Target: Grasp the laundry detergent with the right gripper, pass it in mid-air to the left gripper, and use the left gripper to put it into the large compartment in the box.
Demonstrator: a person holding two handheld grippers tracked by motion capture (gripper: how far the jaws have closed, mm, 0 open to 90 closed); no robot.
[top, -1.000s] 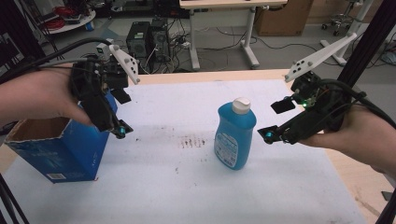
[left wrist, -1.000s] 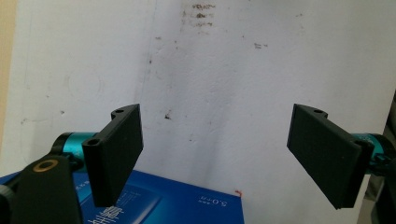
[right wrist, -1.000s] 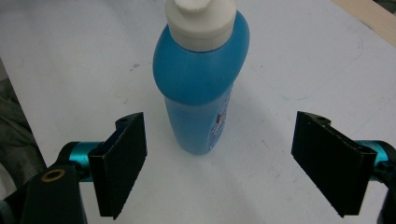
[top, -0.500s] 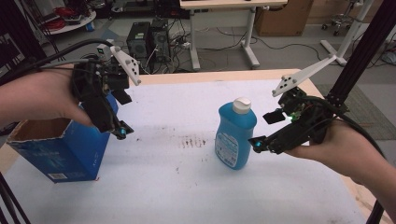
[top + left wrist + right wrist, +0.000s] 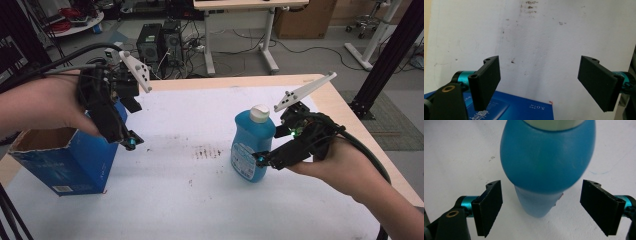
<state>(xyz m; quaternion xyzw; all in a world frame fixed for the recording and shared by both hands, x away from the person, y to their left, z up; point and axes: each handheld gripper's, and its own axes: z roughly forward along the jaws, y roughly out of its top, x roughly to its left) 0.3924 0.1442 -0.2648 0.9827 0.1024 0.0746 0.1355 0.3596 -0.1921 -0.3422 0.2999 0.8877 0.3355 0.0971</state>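
In the high view, a wooden-edged desk [image 5: 345, 107] covered with a white, stained sheet carries two things. A blue plastic bottle with a white cap and a pale label [image 5: 251, 145] stands upright a little right of the middle of the sheet. An open-topped blue cardboard box [image 5: 60, 157] stands near the desk's left edge. The right tool [image 5: 263, 159], held in the person's right hand [image 5: 325, 165], reaches in from the right at the bottom half of the bottle; its tips lie just beside the bottle's right flank, though at this angle it is hard to say whether they touch it. The left tool [image 5: 131, 142] hangs over the sheet just beside the box's upper right corner, pointing down, in the left hand [image 5: 45, 107].

In the left gripper view, the left tool [image 5: 540, 81] stands wide open with nothing between its two black pads; below them lies the white sheet, and the blue box [image 5: 516, 108] shows at the bottom edge under the left pad.

In the right gripper view, the right tool [image 5: 541, 207] is likewise spread wide. The blue bottle [image 5: 546, 167] rises between and beyond the pads, its body filling the gap ahead of them, and neither pad presses on it.
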